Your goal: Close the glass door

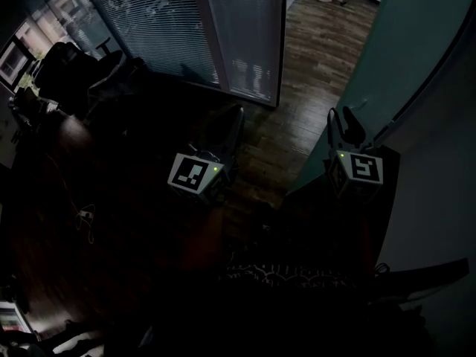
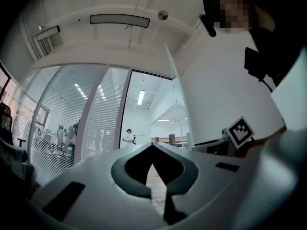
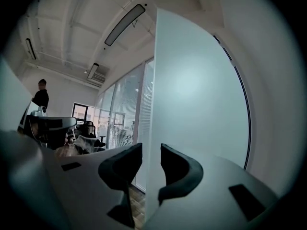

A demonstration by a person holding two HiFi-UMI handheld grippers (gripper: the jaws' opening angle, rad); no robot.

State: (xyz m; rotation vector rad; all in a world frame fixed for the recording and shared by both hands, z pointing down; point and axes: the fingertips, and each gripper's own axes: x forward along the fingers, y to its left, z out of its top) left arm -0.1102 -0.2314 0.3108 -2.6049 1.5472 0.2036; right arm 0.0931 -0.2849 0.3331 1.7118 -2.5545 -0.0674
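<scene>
Right gripper (image 3: 151,159) is on the glass door (image 3: 196,95). Its jaws are narrowed to a slot and the door's free edge sits in that slot. I read that as a pinch on the edge, though pad contact isn't sharply visible.

The door's long axis is vertical. The edge runs straight up through the jaws, and the frosted panel spreads away to the gripper's right.

In the head view the door stands open, angled away from the blind-covered glass partition (image 1: 186,28). Bare wood floor (image 1: 312,58) fills the gap between the door edge and the partition's end post.

Left gripper (image 2: 153,150) is on the partition side of the door, well apart from it. Its jaw tips are together with nothing between them, and it points at the open doorway. In its view the door shows as a thin, nearly edge-on sheet.

Key relation: the right hand is the one at the door, the left is idle. My judgement is that closing means carrying the free edge across that floor gap toward the partition post. The risk is the thin glass edge sliding out of the slot if the pull goes off-plane.

No containers in play.
</scene>
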